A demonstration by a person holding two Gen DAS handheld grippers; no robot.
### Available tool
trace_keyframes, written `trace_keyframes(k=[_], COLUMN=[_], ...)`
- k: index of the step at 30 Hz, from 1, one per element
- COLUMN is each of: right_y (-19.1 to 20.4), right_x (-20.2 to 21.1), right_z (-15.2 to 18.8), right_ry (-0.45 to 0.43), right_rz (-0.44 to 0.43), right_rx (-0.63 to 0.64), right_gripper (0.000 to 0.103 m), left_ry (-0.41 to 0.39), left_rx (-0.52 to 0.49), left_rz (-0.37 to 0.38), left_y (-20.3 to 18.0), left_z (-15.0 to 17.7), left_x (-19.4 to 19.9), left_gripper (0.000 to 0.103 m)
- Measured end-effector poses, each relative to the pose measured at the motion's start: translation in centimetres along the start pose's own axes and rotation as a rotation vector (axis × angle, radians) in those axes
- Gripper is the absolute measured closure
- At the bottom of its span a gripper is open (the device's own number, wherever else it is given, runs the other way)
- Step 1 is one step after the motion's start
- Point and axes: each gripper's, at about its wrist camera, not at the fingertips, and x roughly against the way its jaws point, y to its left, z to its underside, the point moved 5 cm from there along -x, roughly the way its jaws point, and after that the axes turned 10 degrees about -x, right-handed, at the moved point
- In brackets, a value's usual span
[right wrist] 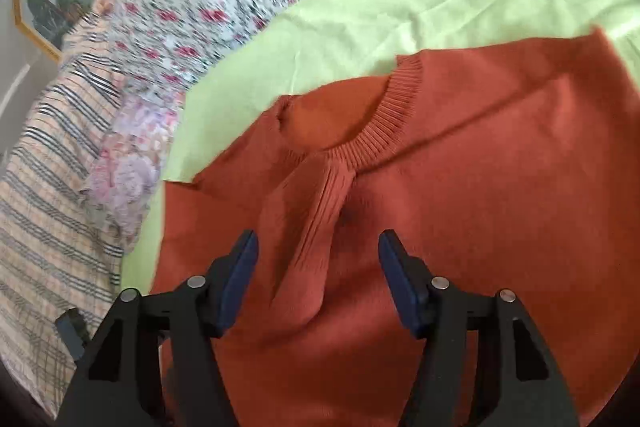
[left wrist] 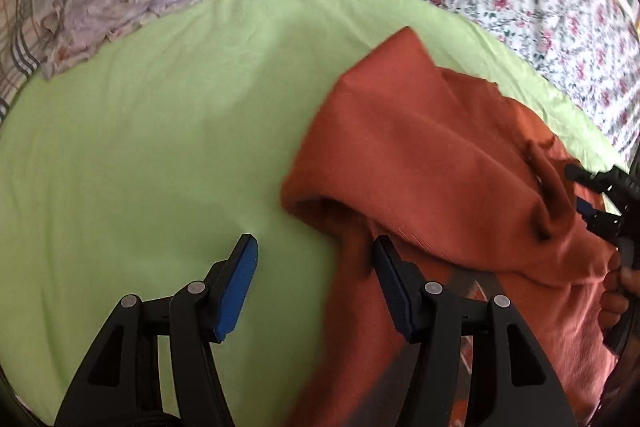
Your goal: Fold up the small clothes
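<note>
With the left gripper and right gripper both wide open and empty, we judge the soft, light rust-orange knitted sweater best pinched at its ribbed collar or hem.

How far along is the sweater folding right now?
Barely begun. The orange sweater lies rumpled on the green sheet, collar bunched, no neat fold showing. Both the left gripper and right gripper are open, holding nothing. Flattening and all folds remain.
</note>
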Motion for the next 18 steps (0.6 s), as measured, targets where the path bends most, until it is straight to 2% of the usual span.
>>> trace_keyframes(k=[1,2,3,5,9,11,13,14,15,18], right_y=[0.0,0.1,0.3,1.1,1.8,-0.1,-2.6,-4.0,-5.0,-6.7], right_x=[-0.9,-1.2,-1.1,0.8,7.9,10.8,11.6,11.4,11.1,10.6], right_z=[-0.3,-0.4,-0.6,-1.0,-2.2,-2.4,-2.2,-1.9,-1.6,-0.5], right_ry=[0.01,0.017,0.018,-0.031,-0.219,-0.303,-0.318,-0.299,-0.28,-0.252], right_rz=[0.024,0.025,0.012,-0.016,-0.098,-0.067,-0.002,0.02,0.031,0.05], right_rx=[0.002,0.003,0.002,0.018,0.04,0.019,-0.005,-0.028,-0.054,-0.063], right_gripper=[0.054,0.083,0.092,0.095,0.095,0.095,0.095,0.095,0.095,0.095], left_ry=[0.007,0.008,0.006,0.004,-0.004,-0.006,-0.015,-0.019,-0.024,-0.039], left_rx=[-0.007,-0.023,-0.035,-0.052,-0.059,-0.052,-0.043,-0.035,-0.018,0.055], left_rz=[-0.008,-0.023,-0.032,-0.039,-0.057,-0.066,-0.07,-0.072,-0.073,-0.044], left_y=[0.0,-0.2,-0.6,-1.2,-2.2,-2.4,-2.2,-2.0,-1.7,-0.3], left_z=[-0.3,-0.6,-1.0,-1.6,-2.3,-2.6,-2.4,-2.4,-2.3,-1.9], left_x=[-0.4,-0.7,-0.9,-1.4,-2.3,-2.6,-2.5,-2.4,-2.3,-1.9], left_gripper=[0.042,0.041,0.041,0.041,0.043,0.042,0.044,0.049,0.052,0.053])
